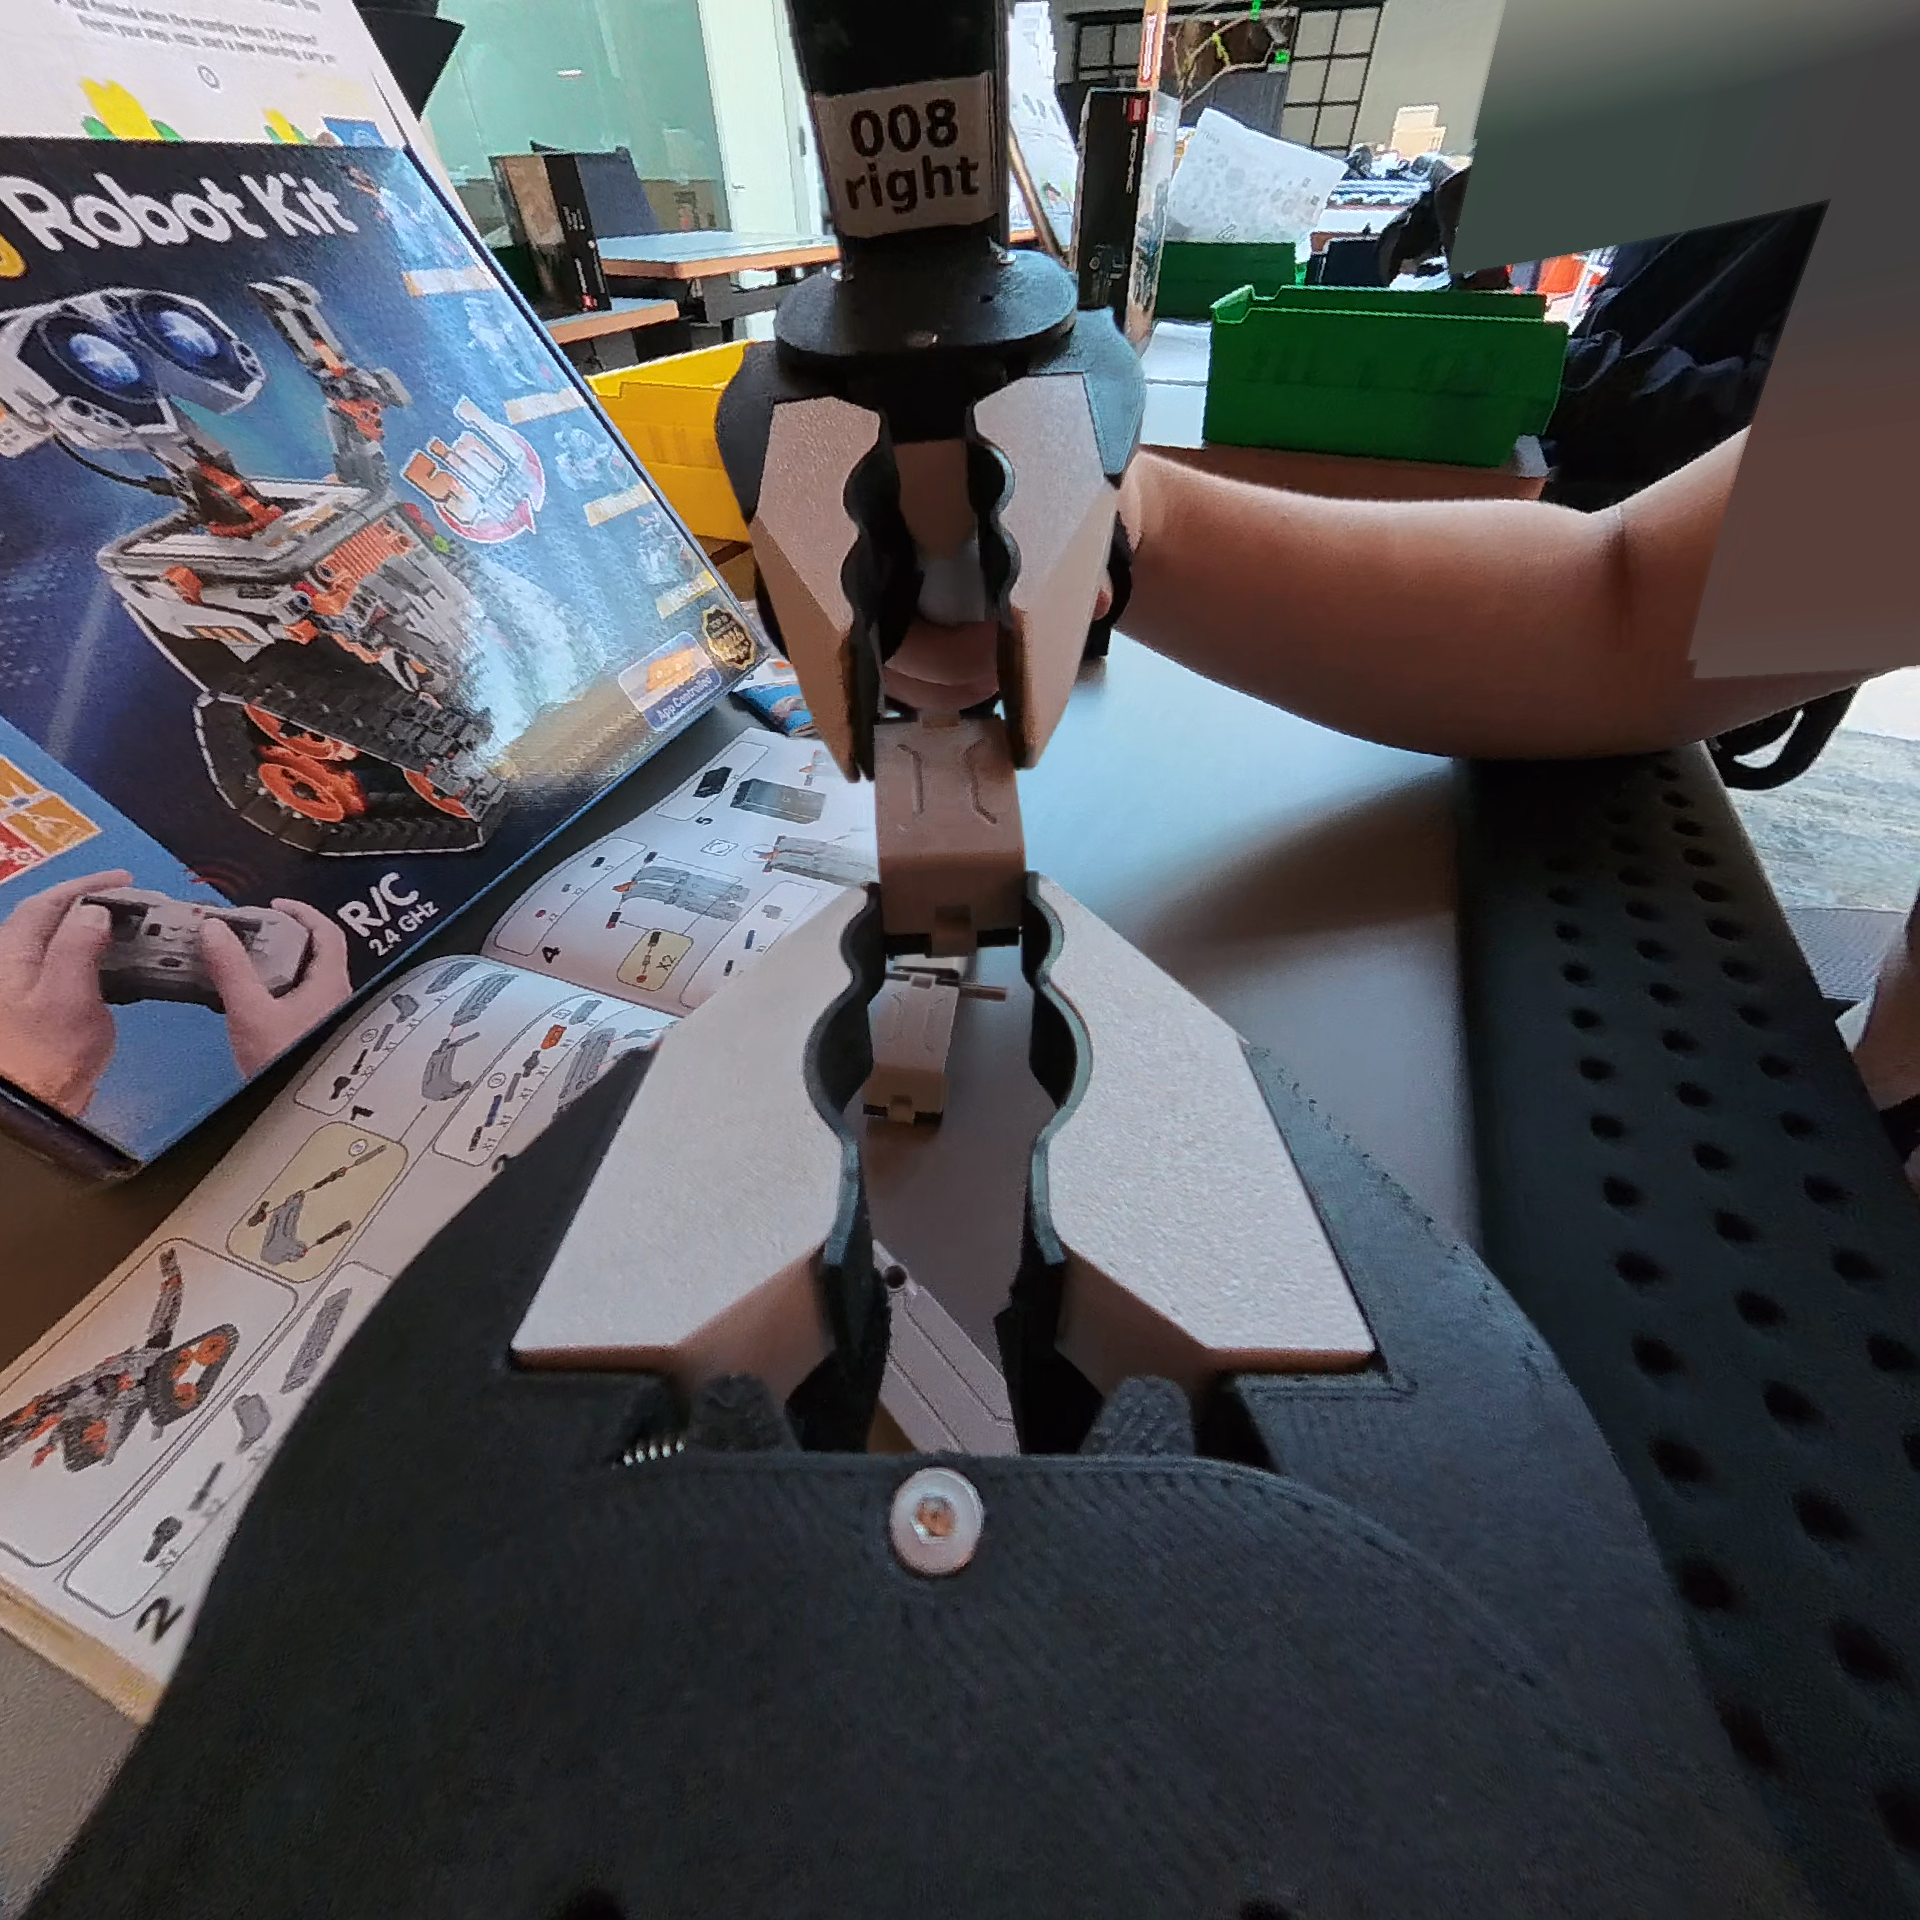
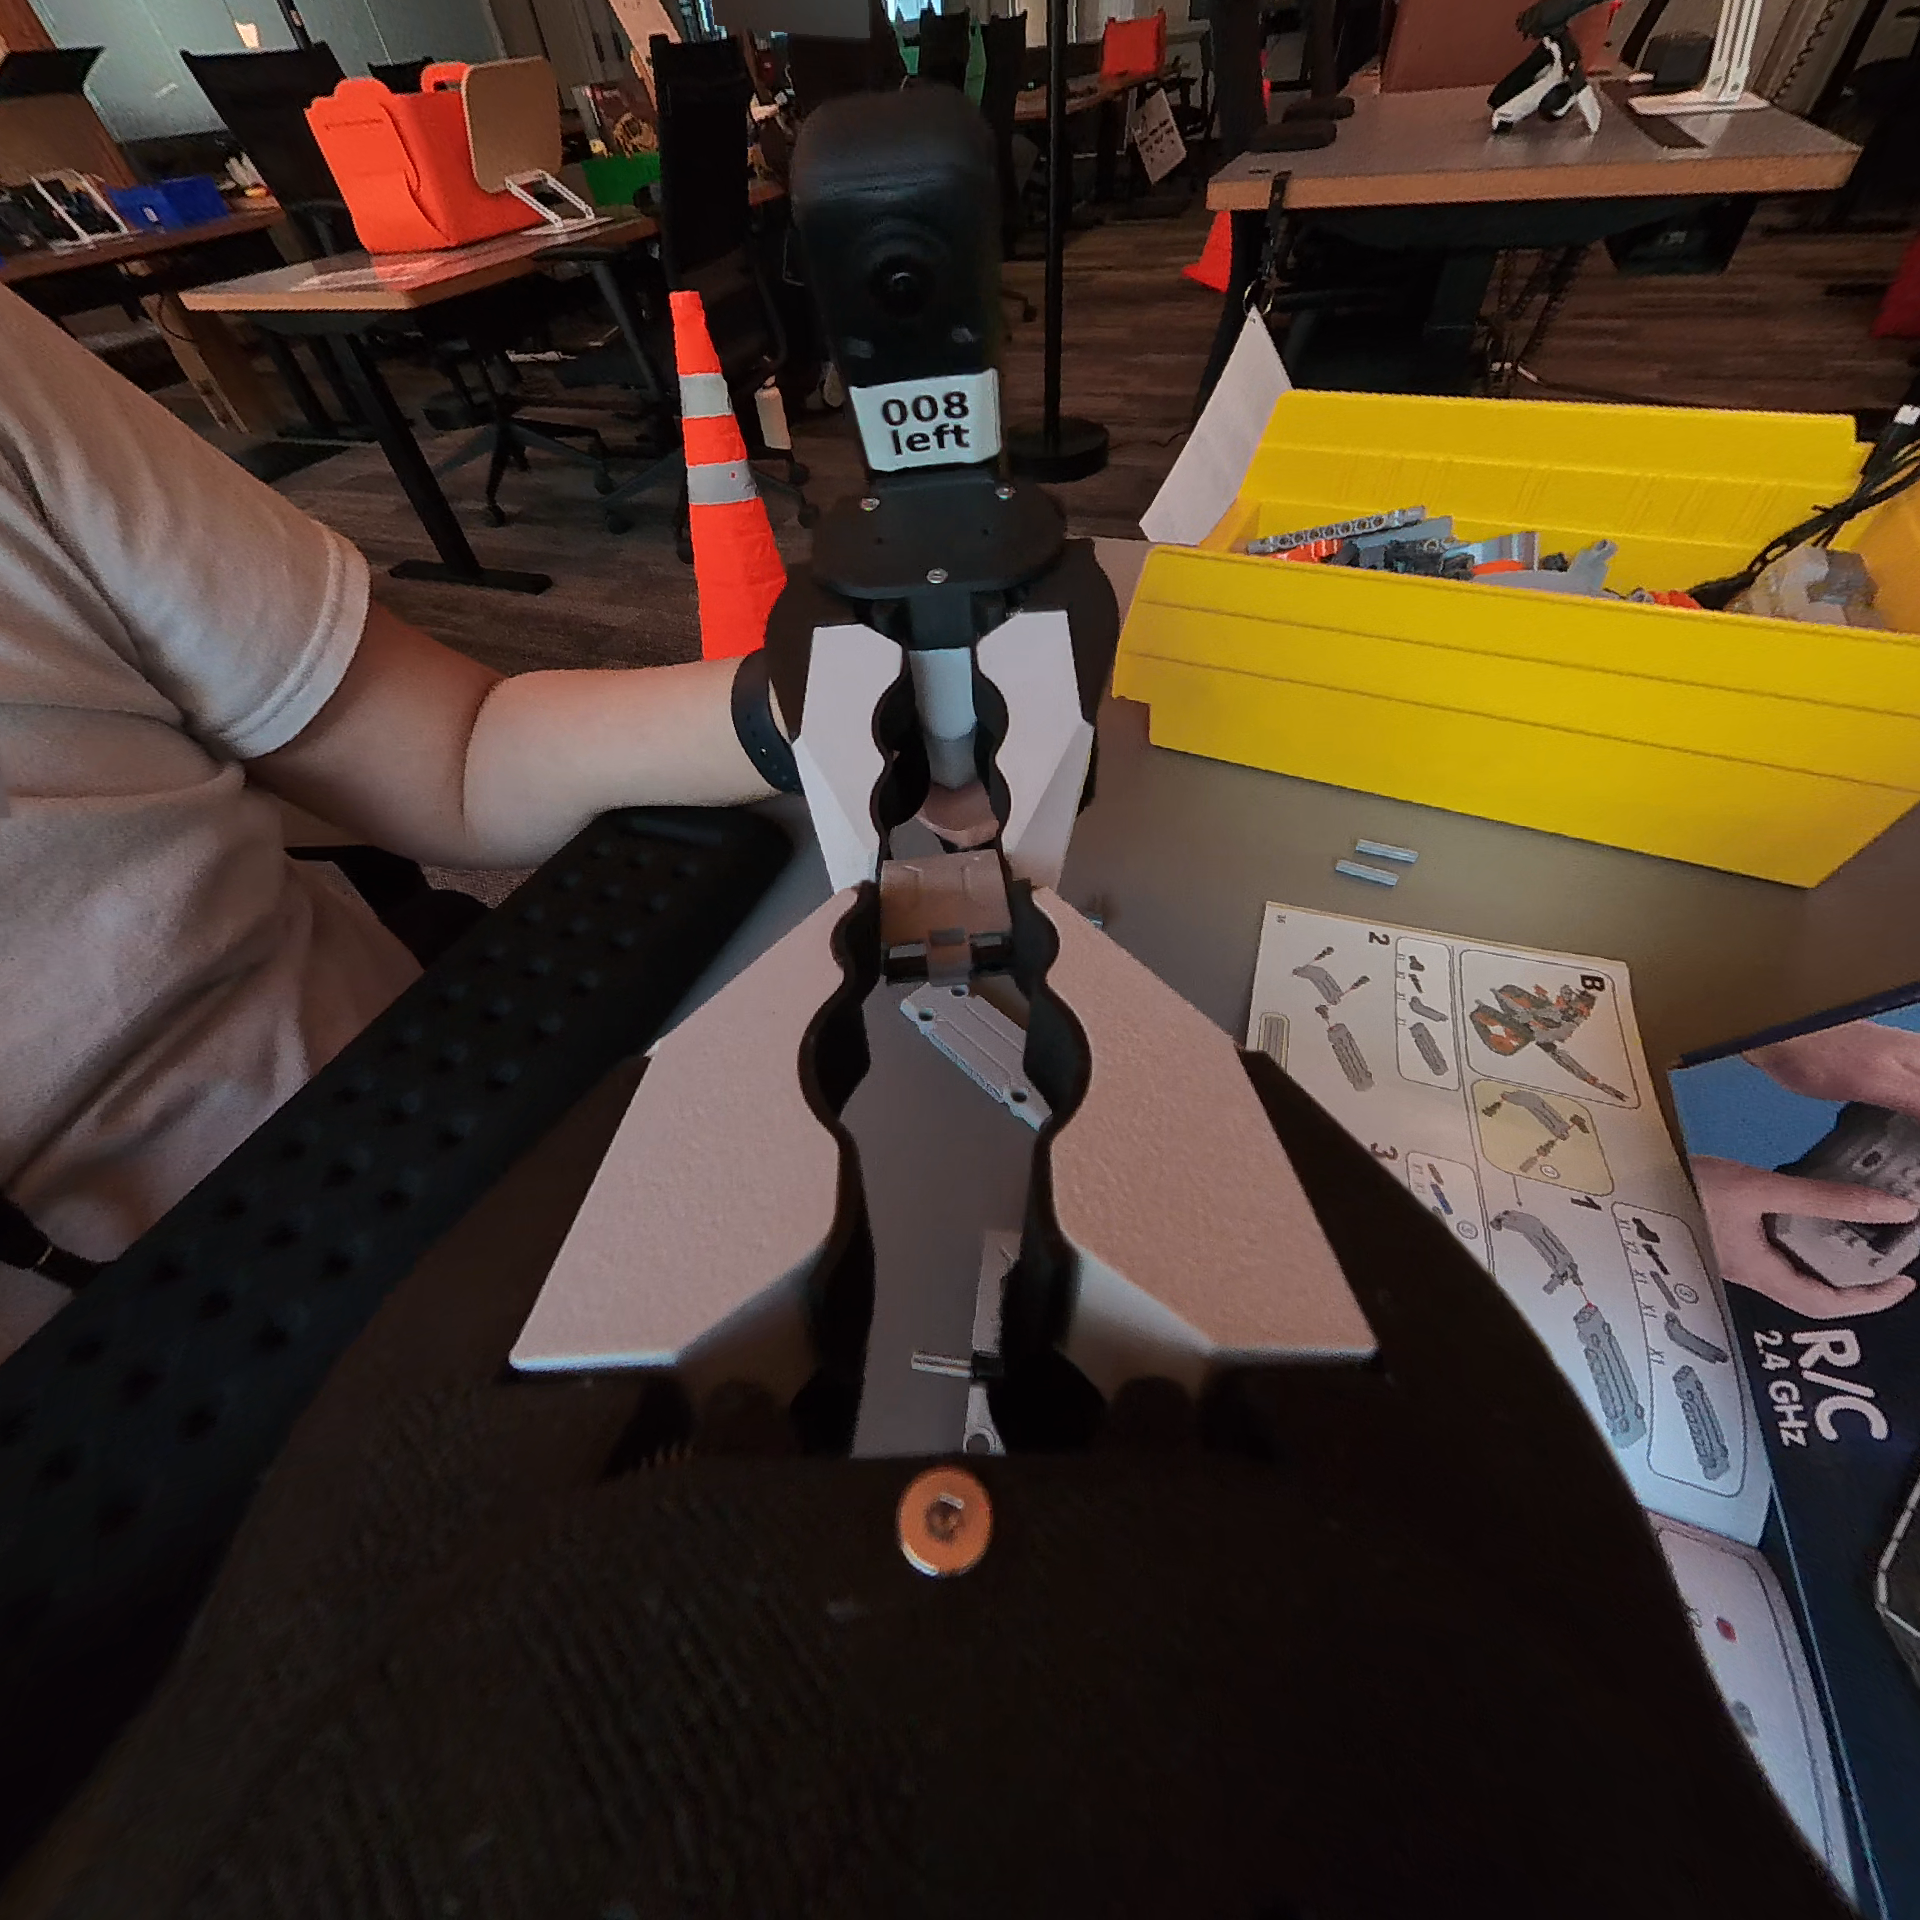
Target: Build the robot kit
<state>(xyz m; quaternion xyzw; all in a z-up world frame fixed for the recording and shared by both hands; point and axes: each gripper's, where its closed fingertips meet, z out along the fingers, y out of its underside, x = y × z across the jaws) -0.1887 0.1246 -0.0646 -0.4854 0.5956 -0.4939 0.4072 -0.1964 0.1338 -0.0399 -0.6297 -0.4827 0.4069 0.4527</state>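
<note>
My left gripper [image 1: 951, 909] and right gripper [image 1: 935, 748] face each other tip to tip above the dark table. Both are shut on one grey plastic block part [image 1: 940, 831], the left on its near end, the right on its far end. In the right wrist view the right gripper [image 2: 948, 920] holds the same part [image 2: 940, 894] against the left gripper [image 2: 943, 857]. A second grey beam [image 1: 914, 1049] lies on the table under my fingers, also seen in the right wrist view [image 2: 977, 1049]. A third grey piece [image 1: 945, 1361] lies nearer.
A robot kit box [image 1: 260, 520] leans at the left over an open instruction booklet [image 1: 364, 1143]. A yellow bin of parts [image 2: 1455, 675] and a green bin [image 1: 1382, 374] stand behind. A black perforated mat [image 1: 1662, 1143] lies beside. Two small pins [image 2: 1377, 862] lie on the table. A forearm [image 1: 1403, 603] reaches in. Both grippers' tips are close together, under 4 cm apart.
</note>
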